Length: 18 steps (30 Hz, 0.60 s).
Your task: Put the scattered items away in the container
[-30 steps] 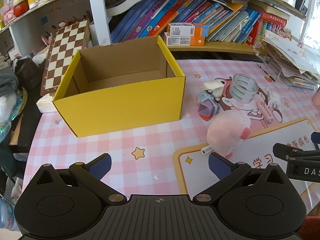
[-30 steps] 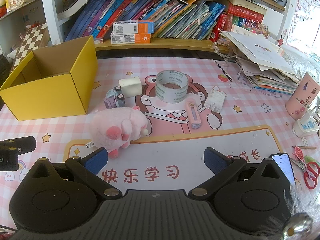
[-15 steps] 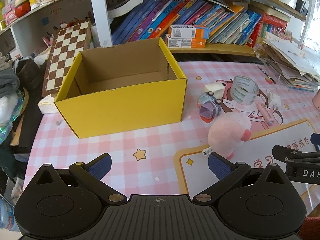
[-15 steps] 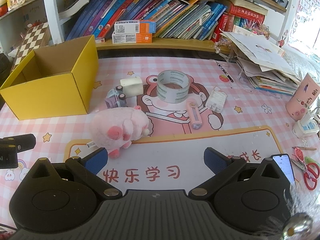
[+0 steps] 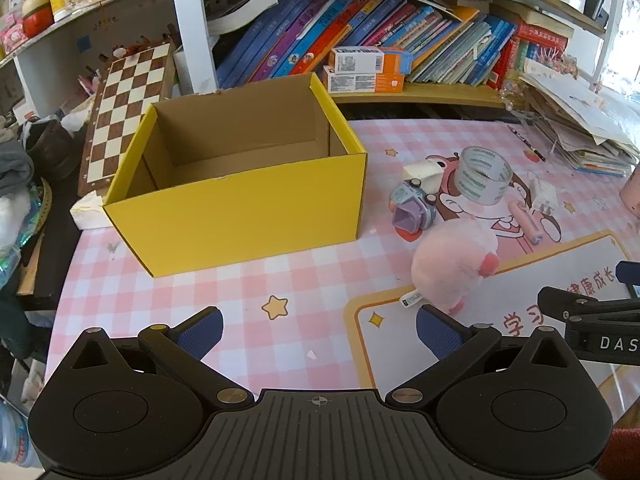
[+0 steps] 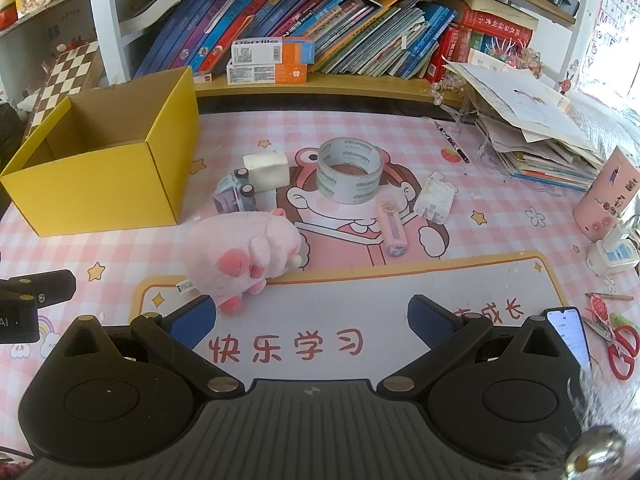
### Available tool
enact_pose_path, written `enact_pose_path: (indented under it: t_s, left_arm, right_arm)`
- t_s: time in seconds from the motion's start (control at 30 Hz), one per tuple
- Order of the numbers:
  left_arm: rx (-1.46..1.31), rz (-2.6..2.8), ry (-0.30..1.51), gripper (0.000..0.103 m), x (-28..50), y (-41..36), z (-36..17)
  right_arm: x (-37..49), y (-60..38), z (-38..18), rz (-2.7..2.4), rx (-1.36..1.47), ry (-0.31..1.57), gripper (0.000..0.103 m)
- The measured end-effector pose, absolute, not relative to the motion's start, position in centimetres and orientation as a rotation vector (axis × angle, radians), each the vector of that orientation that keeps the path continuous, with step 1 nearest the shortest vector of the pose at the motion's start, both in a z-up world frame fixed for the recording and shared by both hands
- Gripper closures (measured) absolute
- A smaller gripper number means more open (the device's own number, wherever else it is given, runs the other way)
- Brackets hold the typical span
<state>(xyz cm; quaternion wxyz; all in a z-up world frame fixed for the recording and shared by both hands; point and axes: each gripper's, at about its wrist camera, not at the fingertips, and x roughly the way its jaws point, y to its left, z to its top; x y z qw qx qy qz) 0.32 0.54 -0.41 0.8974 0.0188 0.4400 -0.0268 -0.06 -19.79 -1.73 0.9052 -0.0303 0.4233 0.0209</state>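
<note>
Two handheld grippers hang over a pink checked table (image 6: 500, 148), both released and holding nothing. The left gripper (image 5: 318, 326) faces the yellow cardboard box (image 5: 248, 208), which stands open with nothing visible inside. The right gripper (image 6: 310, 318) faces the clutter.

Nothing has been packed yet. The pink plush toy (image 6: 244, 256) lies nearest, just ahead of the right gripper's left finger, with a white tag trailing from it. Behind it sit a small purple toy car (image 6: 234, 196) and a white block (image 6: 267, 168), close to the box's right wall. A roll of clear tape (image 6: 349, 170), a pink pen-shaped case (image 6: 392, 228) and a small white packet (image 6: 435, 196) lie further right on the cartoon mat.

The plush looks the likely first pick. It should be soft and forgiving, so a deep bite across its body would probably hold better than a pinch at a foot or the tag. The right gripper would need to shift left to centre on it. The box walls are tall, so a lift well above the rim before releasing seems wise, with care not to nudge the light box.
</note>
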Motion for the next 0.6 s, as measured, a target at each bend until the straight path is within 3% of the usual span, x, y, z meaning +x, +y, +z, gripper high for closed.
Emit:
enact_pose_path:
  t_s: [0.6]
  left_arm:
    - [0.039,-0.062,0.905,0.0,0.46,0.57,-0.56]
  right_arm:
    - [0.13,-19.78,-1.83,0.04,-0.063,0.877,0.0]
